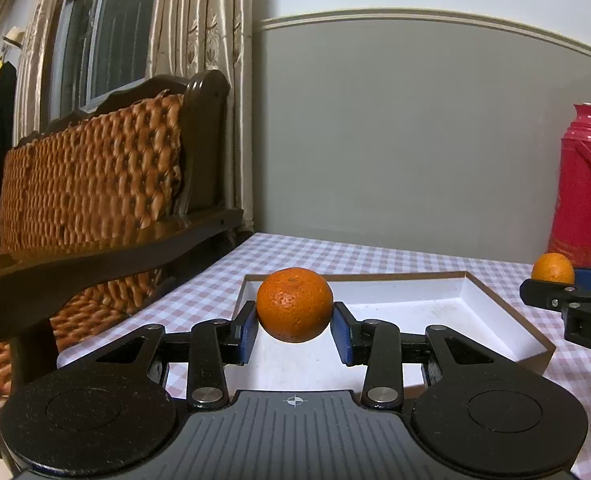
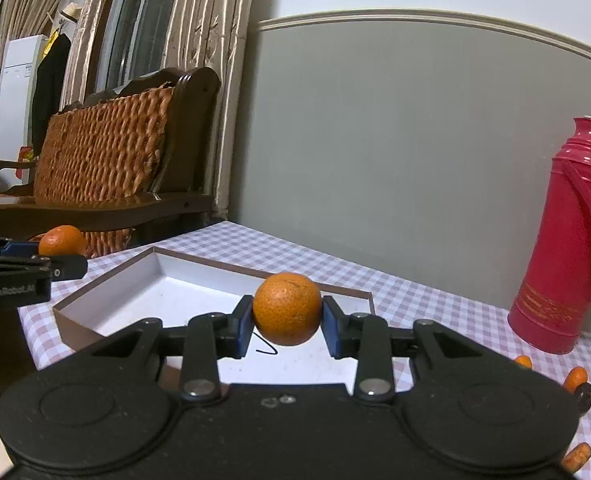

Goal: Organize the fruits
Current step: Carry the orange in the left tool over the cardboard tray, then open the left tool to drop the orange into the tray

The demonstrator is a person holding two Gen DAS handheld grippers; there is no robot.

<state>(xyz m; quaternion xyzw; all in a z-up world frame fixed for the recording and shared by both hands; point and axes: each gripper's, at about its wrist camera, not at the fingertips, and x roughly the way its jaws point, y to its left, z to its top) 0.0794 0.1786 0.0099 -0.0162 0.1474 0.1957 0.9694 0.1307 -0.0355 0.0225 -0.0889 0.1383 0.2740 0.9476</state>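
The left gripper (image 1: pixel 294 327) is squeezing a small round mandarin (image 1: pixel 294 304) between its two blue pads (image 1: pixel 248 336), one pad on each side at the widest part. The fruit is up in the air, over the near end of a shallow cardboard box (image 1: pixel 507 312) with a white inside. The right gripper (image 2: pixel 287 325) is doing the same thing with a second mandarin (image 2: pixel 287 309), pinched tight between its own blue pads (image 2: pixel 244 330), and it hangs over the same box (image 2: pixel 75 330). In the left camera the right gripper and its fruit peek in at 3 o'clock; in the right camera the left one shows at 9 o'clock. The box sits on a table with a pink checked cloth (image 1: pixel 335 256). A tall red thermos (image 2: pixel 567 240) stands at 3 o'clock, and some little orange bits (image 2: pixel 575 378) lie at 4 o'clock, too cut off to name. A wicker chair (image 1: pixel 95 184) is at 9 o'clock. These mandarins look light and a bit soft, with bumpy skin that should not slip much. But they are round, so they can roll once let go. I think a gentle squeeze across the fat middle is best, since too hard a pinch could bruise them. Setting each one low inside the box before letting go seems safest.
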